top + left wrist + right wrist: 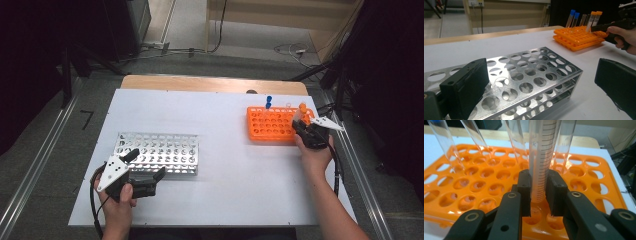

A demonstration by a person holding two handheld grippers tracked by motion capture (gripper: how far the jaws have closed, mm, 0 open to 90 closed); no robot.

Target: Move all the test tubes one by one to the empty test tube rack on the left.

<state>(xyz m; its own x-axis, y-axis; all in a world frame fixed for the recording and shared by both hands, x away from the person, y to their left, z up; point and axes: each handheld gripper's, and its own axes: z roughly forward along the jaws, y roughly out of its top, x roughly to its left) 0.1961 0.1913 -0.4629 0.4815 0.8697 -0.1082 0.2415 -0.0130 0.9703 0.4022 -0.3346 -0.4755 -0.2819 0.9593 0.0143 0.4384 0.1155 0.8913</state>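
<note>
Right gripper (540, 195): fingers pinching a clear graduated tube (542, 157) low on its shaft, tube upright with its foot in or just above a near-row hole of the orange rack (474, 185). From the high view the rack (272, 124) sits at the far right of the white counter (225, 165), and the tube's orange cap (302, 106) stands above the right gripper (306, 131).

Left gripper (150, 175): fingers spread wide, nothing between them, hanging just off the near corner of the metal rack (157, 152); that rack's holes stand empty as far as the views show.

Handling judgement: the tube looks light, rigid and smooth-walled, likely plastic though I cannot rule out glass, so slippery and liable to tilt if gripped off-centre. Mid-shaft, below the cap, seems the fair place to hold. A straight vertical lift should clear the hole.

Room: neighbouring tubes (471, 135) lean close behind and beside, including blue-capped ones (573, 17), so little sideways margin there. The rack lies near the counter's right edge; the counter between the racks is open.
</note>
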